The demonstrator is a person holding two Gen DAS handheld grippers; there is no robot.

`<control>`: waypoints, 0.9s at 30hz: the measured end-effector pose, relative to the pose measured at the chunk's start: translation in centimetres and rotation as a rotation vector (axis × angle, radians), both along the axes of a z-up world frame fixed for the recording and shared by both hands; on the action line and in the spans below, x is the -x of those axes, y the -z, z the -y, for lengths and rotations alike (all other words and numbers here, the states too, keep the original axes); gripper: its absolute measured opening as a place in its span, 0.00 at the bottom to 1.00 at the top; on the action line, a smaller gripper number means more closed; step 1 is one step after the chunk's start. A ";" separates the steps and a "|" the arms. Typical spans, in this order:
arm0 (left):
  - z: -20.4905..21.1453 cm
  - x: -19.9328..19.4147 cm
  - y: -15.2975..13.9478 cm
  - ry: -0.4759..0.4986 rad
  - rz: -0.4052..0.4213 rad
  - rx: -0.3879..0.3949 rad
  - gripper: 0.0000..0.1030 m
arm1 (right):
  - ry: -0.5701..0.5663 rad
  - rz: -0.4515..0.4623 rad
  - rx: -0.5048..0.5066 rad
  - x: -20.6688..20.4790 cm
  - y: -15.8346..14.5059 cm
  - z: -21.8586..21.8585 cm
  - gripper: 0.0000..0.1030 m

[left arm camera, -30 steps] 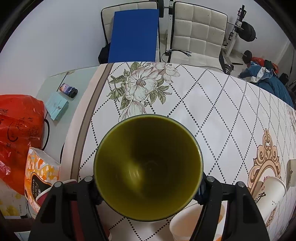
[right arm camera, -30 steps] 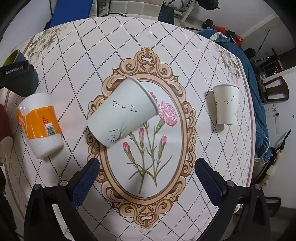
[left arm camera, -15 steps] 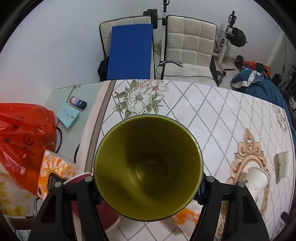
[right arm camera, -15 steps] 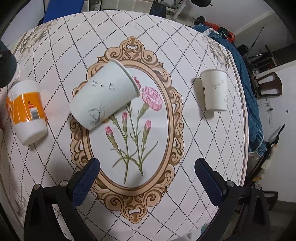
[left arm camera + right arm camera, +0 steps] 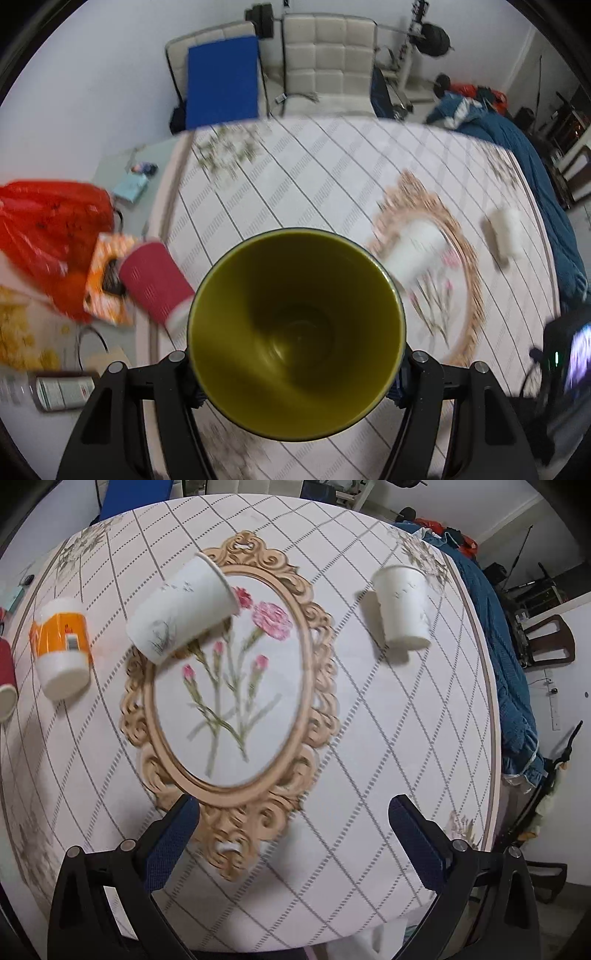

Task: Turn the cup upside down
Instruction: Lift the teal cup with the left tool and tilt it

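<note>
My left gripper (image 5: 295, 373) is shut on a green cup (image 5: 295, 332), held above the table with its open mouth facing the camera. My right gripper (image 5: 293, 834) is open and empty above the near side of the table. A white paper cup (image 5: 181, 609) sits on the oval flower print; it also shows in the left wrist view (image 5: 413, 254). A second white paper cup (image 5: 402, 605) stands to the right, upside down. An orange-banded white cup (image 5: 61, 646) stands at the left, upside down. A red cup (image 5: 155, 280) is by the table's left edge.
The table carries a patterned cloth (image 5: 369, 738). A red plastic bag (image 5: 48, 229) and an orange box (image 5: 107, 280) lie on a side surface at the left. Two chairs (image 5: 325, 62) stand beyond the table. Blue fabric (image 5: 506, 672) hangs at the right edge.
My left gripper has risen and tilted with the green cup, bringing more of the table and the red cup into view. My right gripper has pulled back and up, staying open.
</note>
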State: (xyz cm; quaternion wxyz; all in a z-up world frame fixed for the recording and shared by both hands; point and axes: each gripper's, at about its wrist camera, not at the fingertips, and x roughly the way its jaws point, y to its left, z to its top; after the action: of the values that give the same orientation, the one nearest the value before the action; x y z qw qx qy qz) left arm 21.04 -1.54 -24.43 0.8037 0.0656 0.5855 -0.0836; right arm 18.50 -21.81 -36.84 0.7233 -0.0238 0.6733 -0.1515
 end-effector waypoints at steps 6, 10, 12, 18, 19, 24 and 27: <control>2.7 5.8 2.3 0.028 -0.162 0.031 0.65 | -0.006 -0.012 -0.017 2.9 0.5 3.4 1.00; 4.6 9.1 4.4 0.045 -0.305 0.058 0.65 | -0.021 -0.020 -0.026 4.3 1.1 5.3 1.00; 5.4 10.0 5.7 0.050 -0.380 0.074 0.65 | -0.026 -0.025 -0.029 4.7 1.4 6.0 1.00; 7.3 9.7 9.3 0.029 -0.592 0.146 0.65 | -0.022 -0.044 -0.035 5.6 2.2 8.2 1.00; 7.5 9.3 9.8 0.027 -0.618 0.153 0.65 | -0.019 -0.045 -0.035 5.7 2.2 8.5 1.00; 9.4 7.2 11.8 0.060 -0.665 0.109 0.65 | 0.015 -0.044 -0.026 5.8 2.0 10.1 1.00; 11.0 6.1 12.9 0.095 -0.693 0.080 0.65 | 0.038 -0.042 -0.017 5.8 1.9 11.1 1.00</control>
State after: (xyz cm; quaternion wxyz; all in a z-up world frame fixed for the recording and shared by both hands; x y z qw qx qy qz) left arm 14.92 -12.57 -37.33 0.5543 0.0291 0.8160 -0.1612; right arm 12.74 -32.90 -38.78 0.7063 -0.0078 0.6898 -0.1589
